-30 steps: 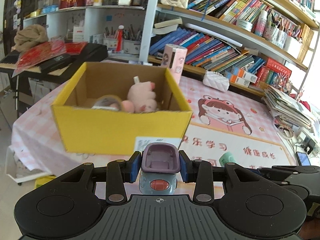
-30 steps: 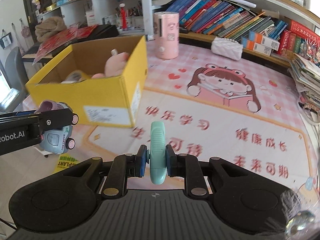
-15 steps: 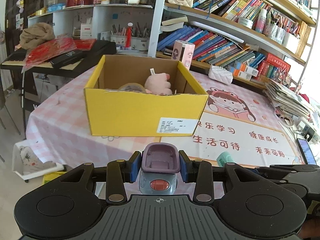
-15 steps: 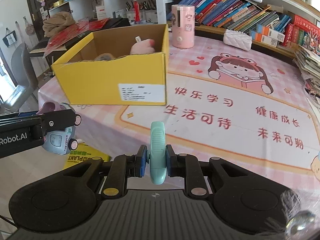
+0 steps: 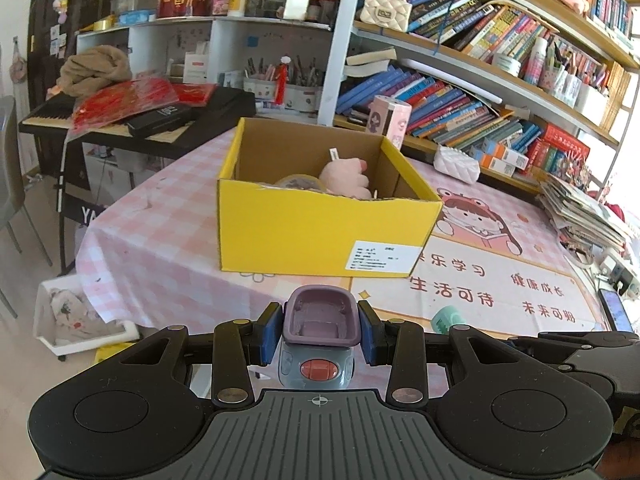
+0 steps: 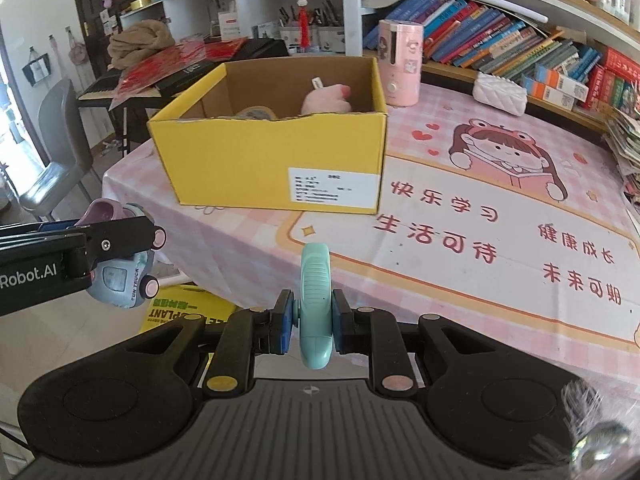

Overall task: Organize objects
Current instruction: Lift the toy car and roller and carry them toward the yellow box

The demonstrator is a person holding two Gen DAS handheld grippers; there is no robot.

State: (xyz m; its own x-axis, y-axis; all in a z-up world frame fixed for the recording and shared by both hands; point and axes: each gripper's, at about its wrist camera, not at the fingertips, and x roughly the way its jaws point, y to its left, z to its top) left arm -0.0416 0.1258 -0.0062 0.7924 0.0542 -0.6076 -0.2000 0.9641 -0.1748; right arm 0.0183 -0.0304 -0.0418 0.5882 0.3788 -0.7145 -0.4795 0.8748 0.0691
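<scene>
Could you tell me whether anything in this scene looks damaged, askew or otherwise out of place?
The yellow box has a ragged, torn top edge on its near wall, seen in both views. On the floor beside the table, a yellow booklet lies loose near the cloth's hem. Otherwise nothing stands out.

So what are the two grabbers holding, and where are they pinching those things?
The left gripper pinches a small toy truck by the sides of its purple bucket. The right gripper pinches a flat mint-green toy by its two flat faces.
</scene>
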